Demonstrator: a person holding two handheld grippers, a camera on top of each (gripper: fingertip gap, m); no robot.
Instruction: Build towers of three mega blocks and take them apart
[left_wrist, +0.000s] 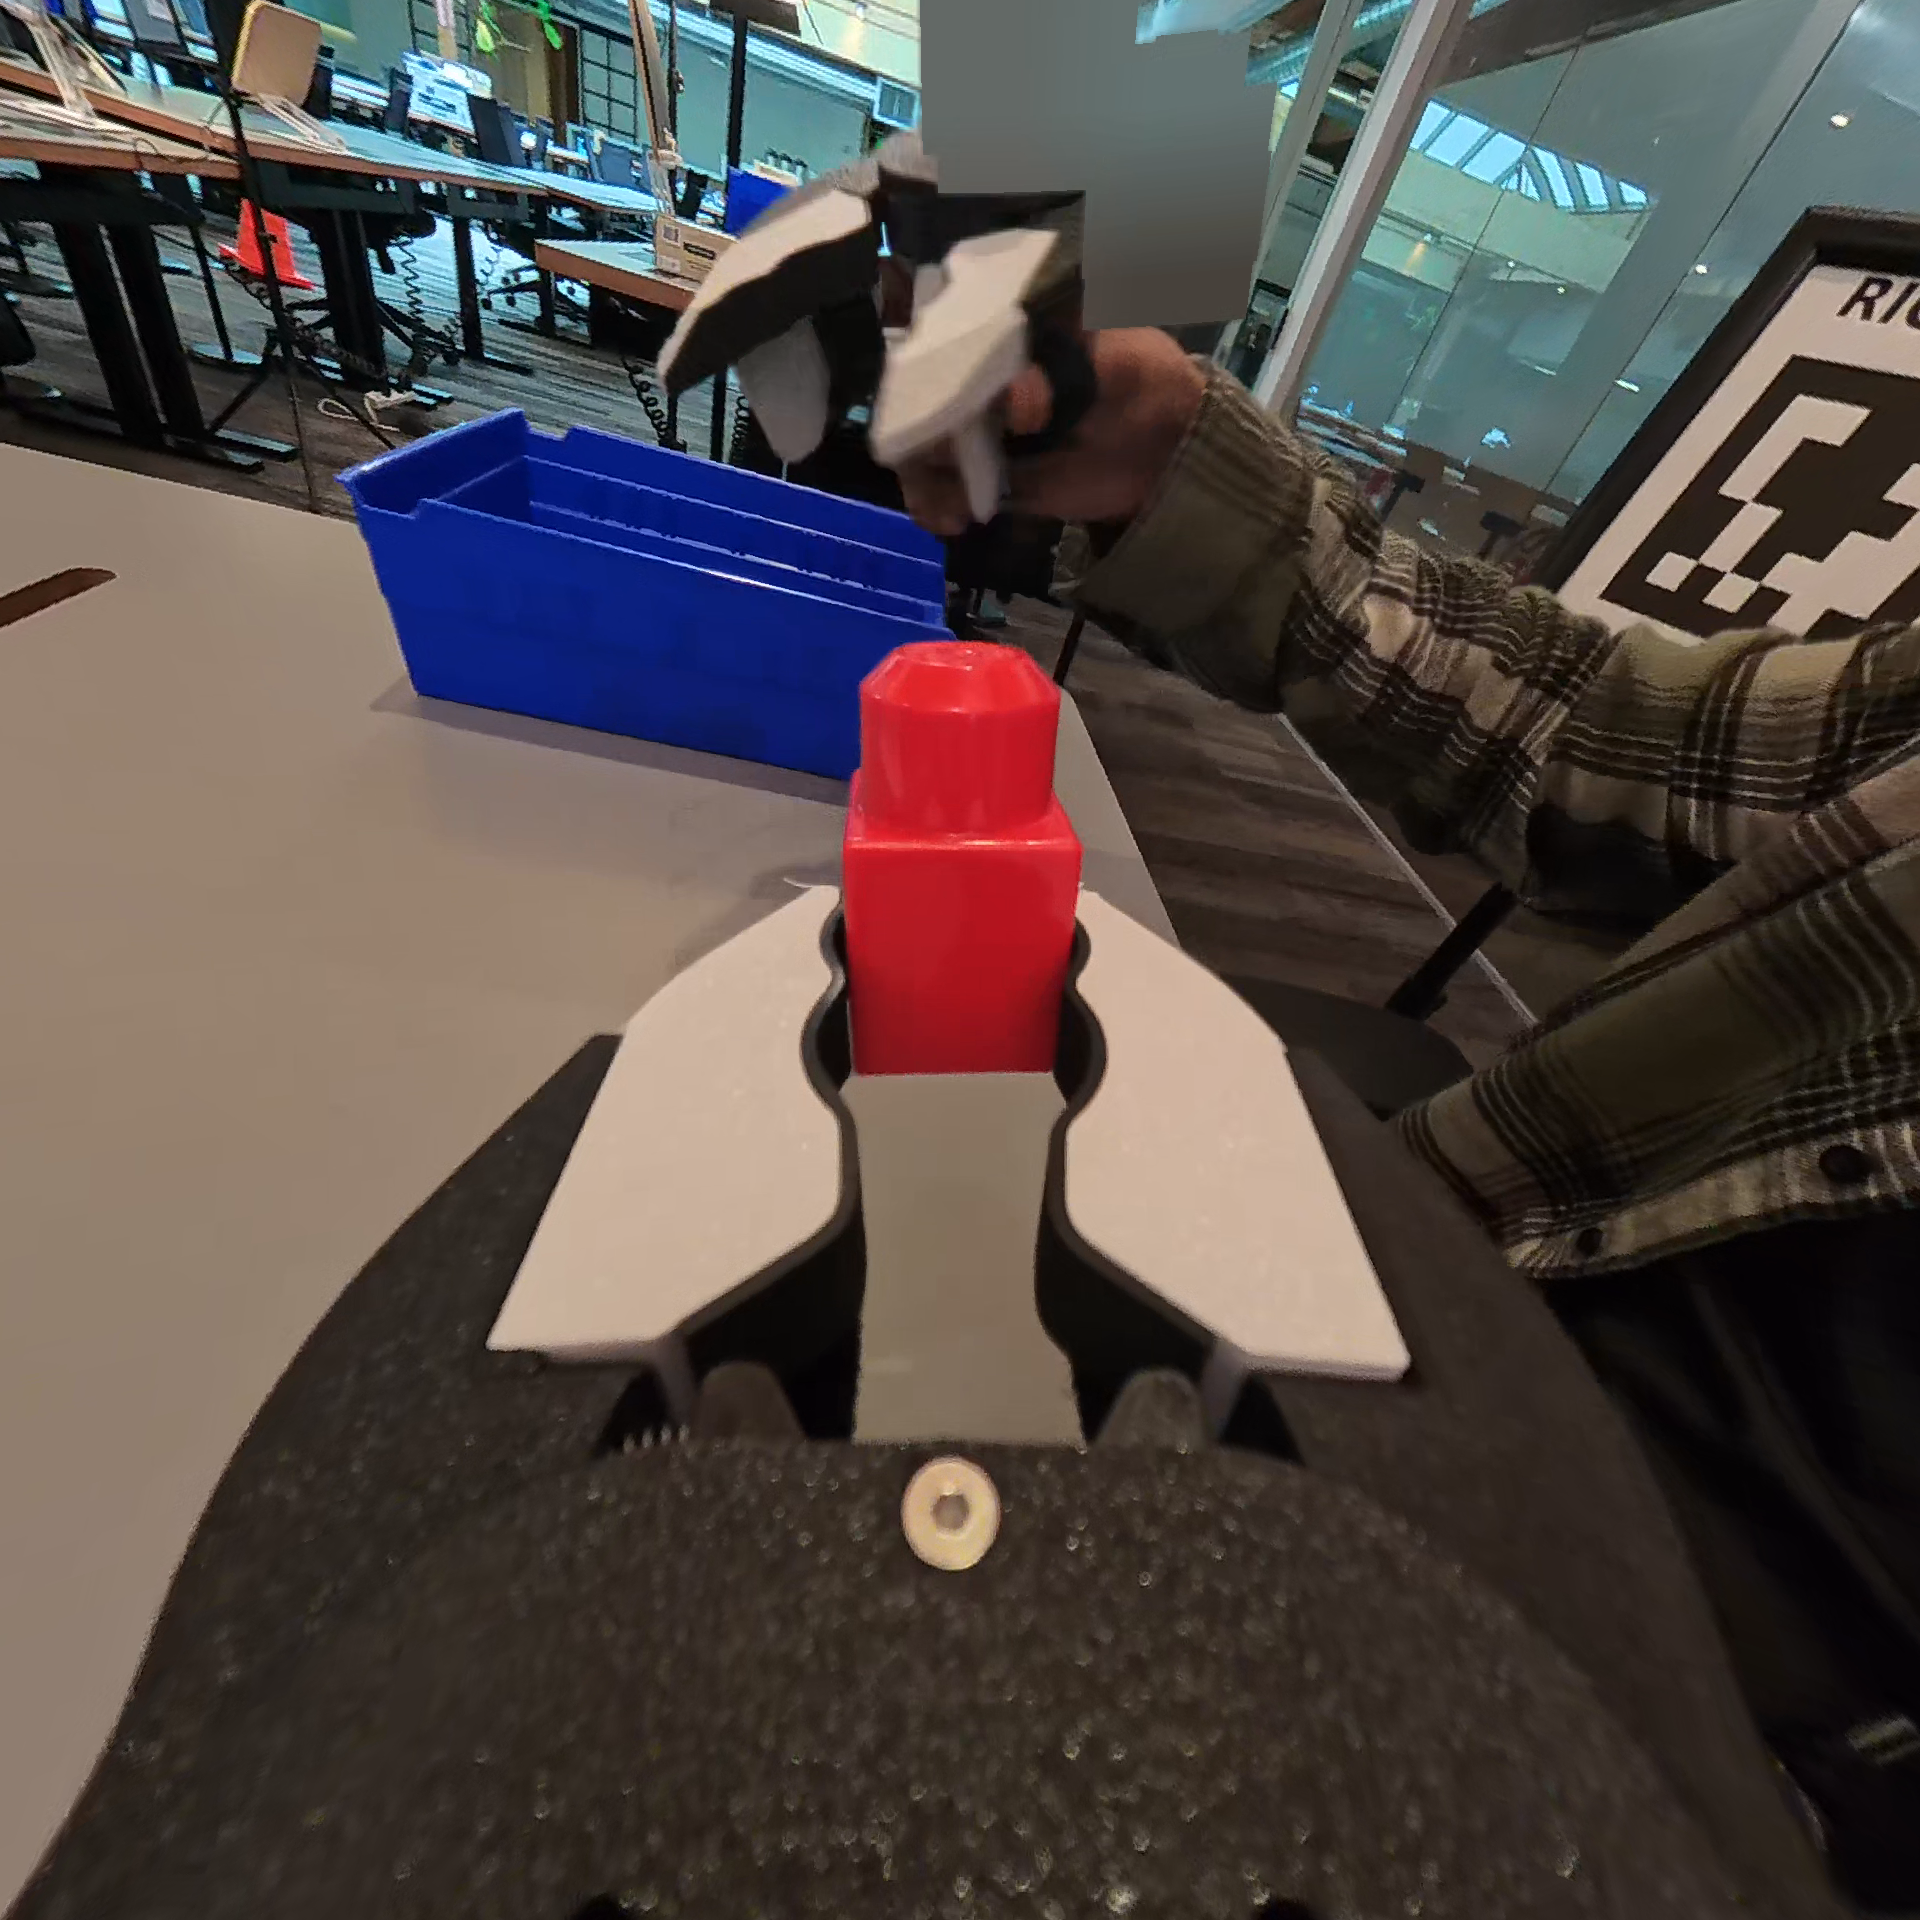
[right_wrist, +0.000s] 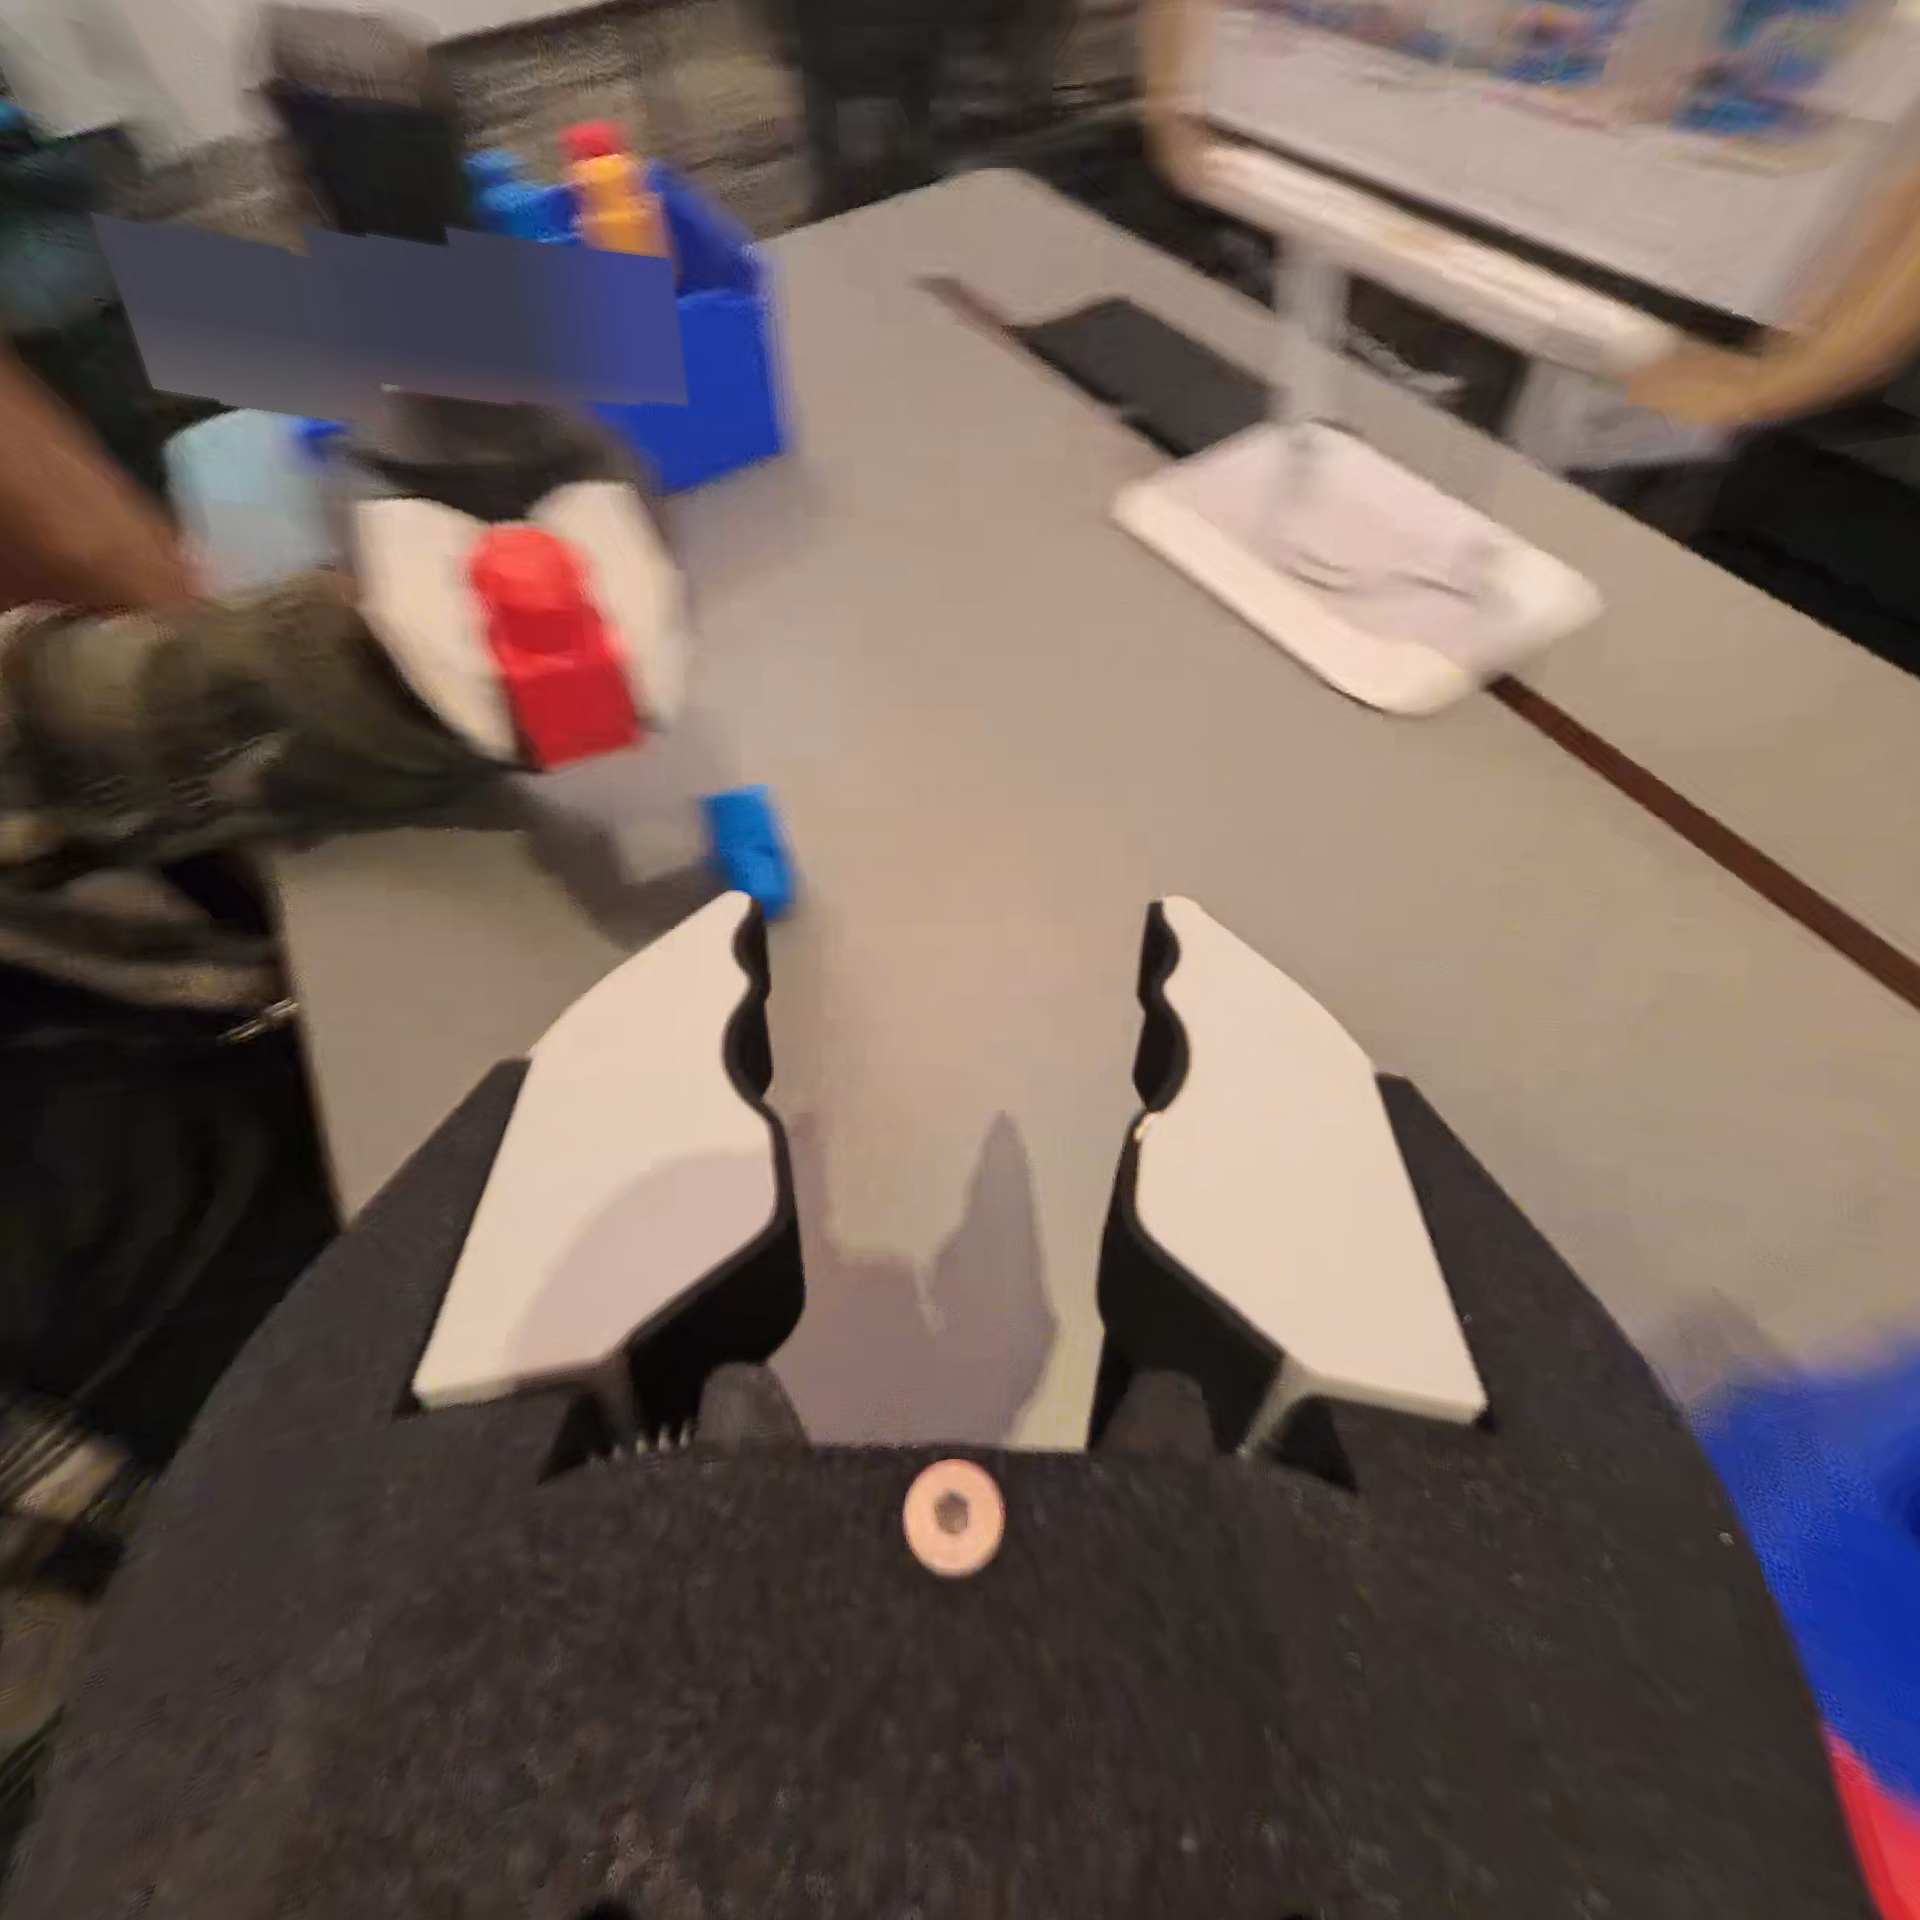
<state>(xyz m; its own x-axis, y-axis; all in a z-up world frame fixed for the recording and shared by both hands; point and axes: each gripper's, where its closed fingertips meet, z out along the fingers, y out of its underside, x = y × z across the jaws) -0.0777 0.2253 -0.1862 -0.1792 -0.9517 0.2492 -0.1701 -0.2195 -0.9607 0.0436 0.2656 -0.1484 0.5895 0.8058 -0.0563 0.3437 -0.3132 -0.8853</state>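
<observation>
My left gripper (left_wrist: 956, 935) is shut on a red mega block (left_wrist: 956, 883), held upright above the grey table (left_wrist: 312, 831). The right wrist view shows the same red block (right_wrist: 556, 655) between that gripper's fingers at the left, lifted off the table. A blue mega block (right_wrist: 750, 847) lies on the table (right_wrist: 1039, 727) just beyond my right gripper's left fingertip. My right gripper (right_wrist: 956, 925) is open and empty above the table. It also shows in the left wrist view (left_wrist: 883, 416), raised high beyond the red block.
An empty blue bin (left_wrist: 644, 603) stands on the table's far side. Another blue bin (right_wrist: 707, 343) holding several coloured blocks stands at the far left. A white tray (right_wrist: 1351, 571) lies at the right. A person's plaid sleeve (left_wrist: 1455, 675) reaches in from the right.
</observation>
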